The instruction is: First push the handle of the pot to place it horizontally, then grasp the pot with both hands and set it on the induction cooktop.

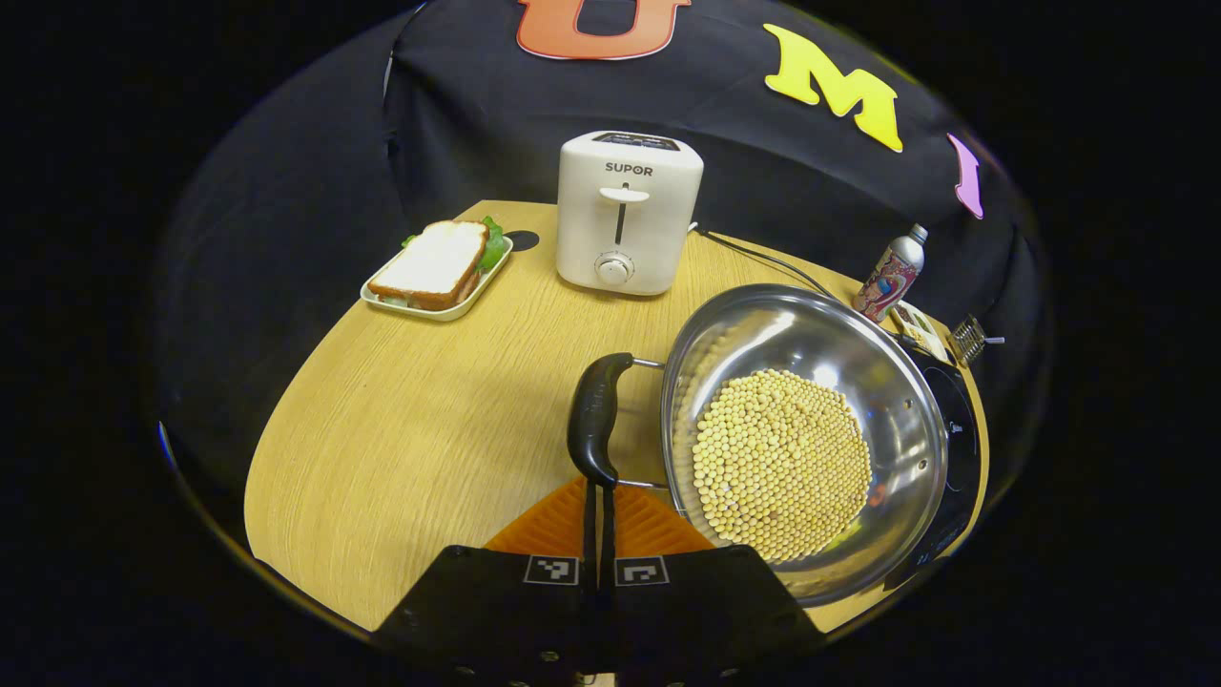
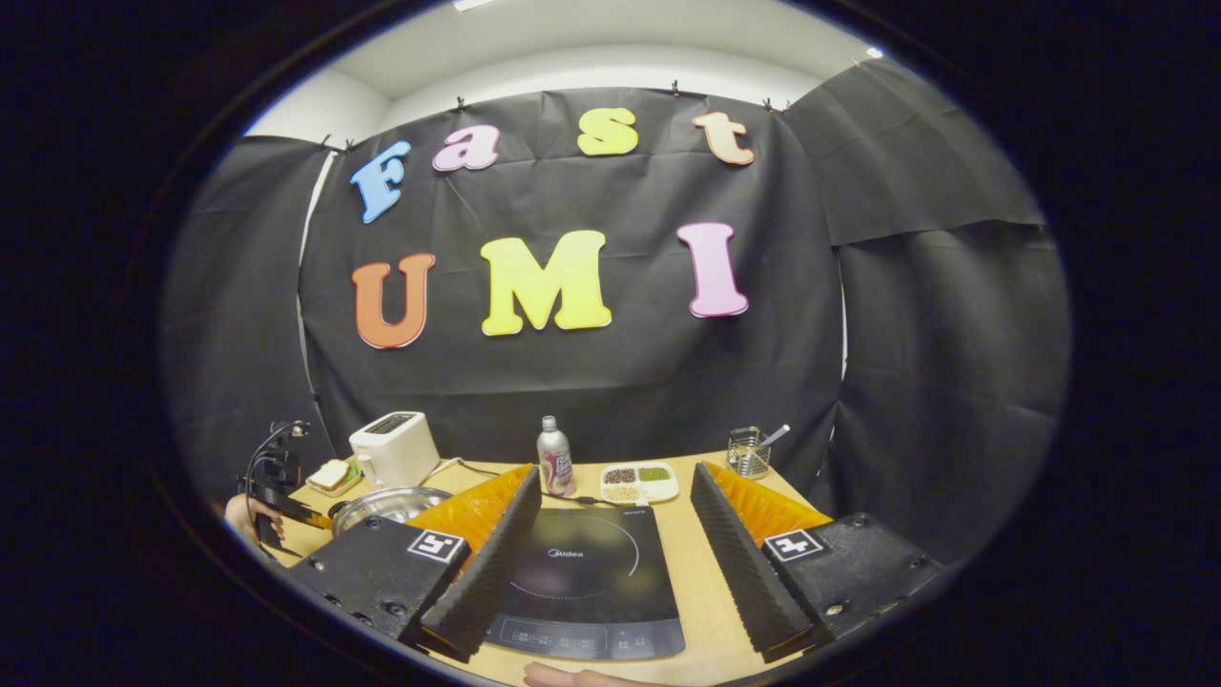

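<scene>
Closely, left claw (image 1: 598,496) clenched by pot (image 1: 806,439) handle (image 1: 596,420), right claw (image 2: 610,530) released over Midea cooktop (image 2: 587,582), SUPOR toaster (image 1: 628,212)

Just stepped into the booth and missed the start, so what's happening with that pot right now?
A person holds two tongs. The left tongs are closed and sit right at the near end of the black handle of the steel pot of yellow beans; contact is hard to judge. The right tongs hang open above the black induction cooktop. The pot sits beside the cooktop on the wooden table.
</scene>
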`<state>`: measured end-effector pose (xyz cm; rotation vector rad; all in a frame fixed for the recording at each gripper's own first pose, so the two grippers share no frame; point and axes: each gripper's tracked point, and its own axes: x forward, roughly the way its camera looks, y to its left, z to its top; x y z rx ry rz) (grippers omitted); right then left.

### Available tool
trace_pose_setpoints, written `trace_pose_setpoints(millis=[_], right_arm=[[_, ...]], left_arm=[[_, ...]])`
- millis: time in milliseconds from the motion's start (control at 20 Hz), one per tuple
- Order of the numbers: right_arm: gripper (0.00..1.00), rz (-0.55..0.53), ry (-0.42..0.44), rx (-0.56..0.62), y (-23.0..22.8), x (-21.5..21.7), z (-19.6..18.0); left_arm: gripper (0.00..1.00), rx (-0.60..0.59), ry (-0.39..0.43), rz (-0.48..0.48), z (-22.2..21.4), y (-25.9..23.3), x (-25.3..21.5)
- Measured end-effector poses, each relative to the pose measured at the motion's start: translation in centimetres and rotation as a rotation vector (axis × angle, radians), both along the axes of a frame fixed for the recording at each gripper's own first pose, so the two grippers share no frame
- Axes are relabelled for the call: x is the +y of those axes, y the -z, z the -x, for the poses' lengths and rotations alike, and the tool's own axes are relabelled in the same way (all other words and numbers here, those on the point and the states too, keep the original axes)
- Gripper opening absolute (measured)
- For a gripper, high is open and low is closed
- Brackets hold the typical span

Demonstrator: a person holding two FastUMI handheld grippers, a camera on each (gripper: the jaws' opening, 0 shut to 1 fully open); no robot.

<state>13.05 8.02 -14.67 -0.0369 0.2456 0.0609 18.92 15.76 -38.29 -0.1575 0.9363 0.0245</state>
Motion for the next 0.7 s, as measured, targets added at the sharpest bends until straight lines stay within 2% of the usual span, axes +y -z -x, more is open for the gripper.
trace_pose_setpoints(millis=[150, 200, 250, 300, 350, 400, 550, 650, 700], right_arm=[[0.99, 0.007, -0.005, 0.005, 0.2, 0.7, -0.3], [0.99, 0.008, -0.006, 0.003, 0.1, 1.0, -0.4], [0.97, 0.010, -0.008, 0.002, 0.2, 1.4, -0.4], [0.97, 0.012, -0.013, 0.004, 0.4, 1.8, -0.4], [0.97, 0.016, -0.014, 0.005, 0.6, 2.2, -0.5], [0.97, 0.031, -0.003, -0.002, 0.7, 2.4, -0.7], [0.97, 0.078, 0.009, -0.016, 1.3, 3.3, -1.2], [0.97, 0.066, -0.010, 0.000, 2.1, 4.5, -1.4], [0.98, 0.055, -0.014, 0.015, 2.6, 5.1, -1.5]], left_arm=[[0.00, -0.006, 0.005, -0.025, 0.4, -0.3, 0.5], [0.12, -0.007, 0.002, -0.043, 0.7, -0.5, 0.9], [0.00, -0.011, -0.002, -0.056, 1.0, -0.7, 1.3], [0.00, -0.020, -0.009, -0.063, 1.2, -1.1, 1.6], [0.11, -0.028, -0.014, -0.057, 1.6, -1.5, 1.7], [0.00, -0.036, -0.017, -0.042, 2.0, -1.9, 1.5], [0.02, -0.094, -0.015, -0.008, 3.0, -4.2, 1.2], [0.19, -0.135, -0.015, 0.023, 3.3, -5.7, 0.3], [0.61, -0.160, -0.004, 0.020, 3.3, -6.5, 0.0]])
